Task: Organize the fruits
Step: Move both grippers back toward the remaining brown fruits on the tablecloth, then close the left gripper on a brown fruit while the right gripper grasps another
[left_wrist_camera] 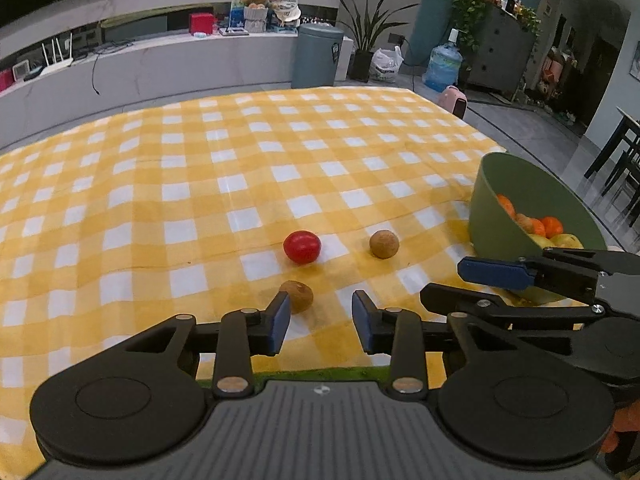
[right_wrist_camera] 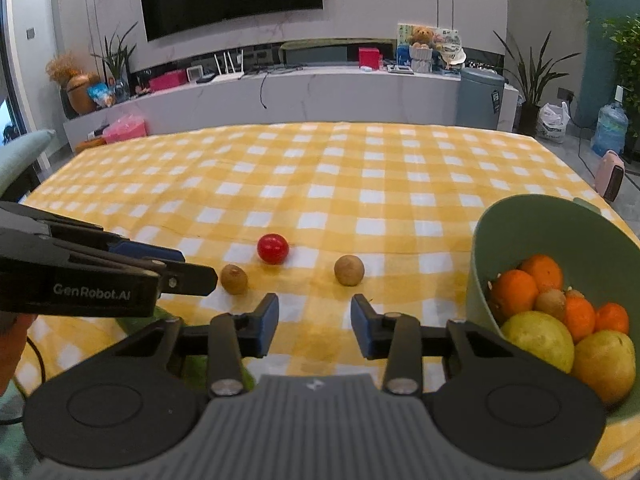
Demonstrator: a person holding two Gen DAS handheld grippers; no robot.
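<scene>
Three loose fruits lie on the yellow checked cloth: a red tomato [left_wrist_camera: 302, 246] [right_wrist_camera: 273, 248], a brown kiwi [left_wrist_camera: 298, 296] [right_wrist_camera: 234, 279] nearest me, and a tan round fruit [left_wrist_camera: 384, 244] [right_wrist_camera: 349, 270]. A green bowl [left_wrist_camera: 494, 200] [right_wrist_camera: 520, 232] at the right holds oranges [right_wrist_camera: 516, 292], yellow fruits [right_wrist_camera: 540, 338] and a kiwi. My left gripper [left_wrist_camera: 321, 322] is open and empty, its left pad beside the kiwi. My right gripper [right_wrist_camera: 315, 326] is open and empty, just short of the fruits; it also shows in the left wrist view [left_wrist_camera: 472, 284].
The checked cloth [right_wrist_camera: 320, 168] covers the whole table. A grey bin [right_wrist_camera: 480, 98], potted plants, a water bottle [right_wrist_camera: 609, 130] and a long counter stand beyond the far edge. A pink heater [right_wrist_camera: 610, 176] sits off the right edge.
</scene>
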